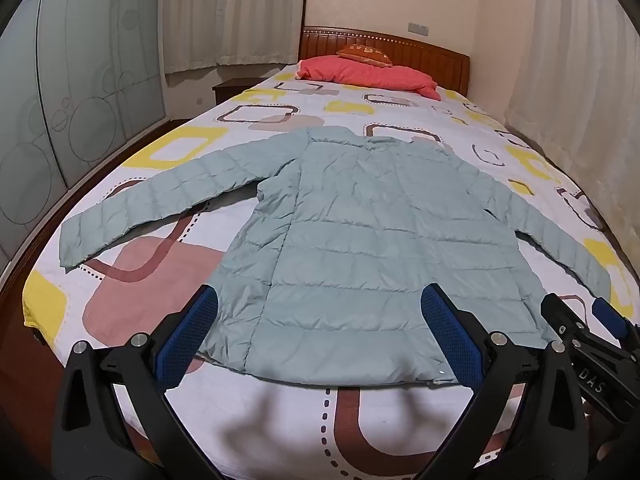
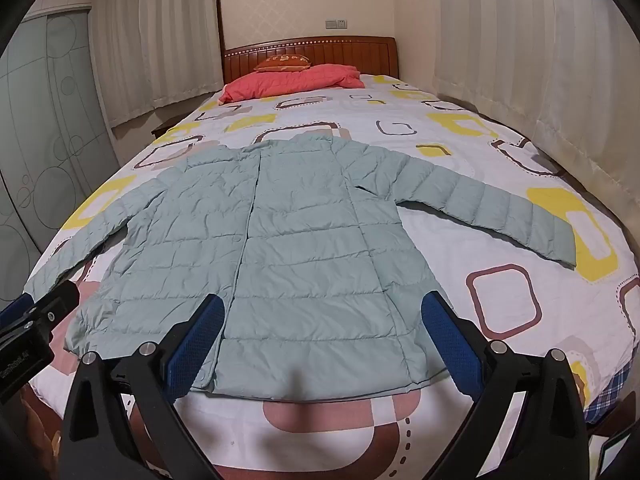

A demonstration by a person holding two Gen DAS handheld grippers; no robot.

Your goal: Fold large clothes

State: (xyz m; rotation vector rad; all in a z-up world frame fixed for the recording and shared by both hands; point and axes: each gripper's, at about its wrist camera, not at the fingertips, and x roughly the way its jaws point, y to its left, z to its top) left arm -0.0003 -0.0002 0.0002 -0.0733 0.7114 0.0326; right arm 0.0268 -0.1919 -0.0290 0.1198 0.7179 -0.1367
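A pale green quilted jacket (image 1: 360, 232) lies flat on the bed, front up, collar toward the headboard and both sleeves spread out to the sides. The right wrist view shows the same jacket (image 2: 288, 240). My left gripper (image 1: 318, 304) hovers open above the hem near the foot of the bed, nothing between its blue pads. My right gripper (image 2: 322, 306) is open too, above the hem's right half, and holds nothing. The right gripper (image 1: 580, 316) shows at the right edge of the left wrist view; the left gripper's body (image 2: 36, 320) shows at the left edge of the right wrist view.
The bed's patterned sheet (image 1: 256, 412) has yellow, pink and brown squares. A red pillow (image 1: 368, 76) and a small orange cushion (image 1: 364, 54) lie by the wooden headboard (image 1: 424, 54). Curtains (image 2: 520, 60) hang along the right side, a glass wardrobe (image 1: 72, 92) stands left.
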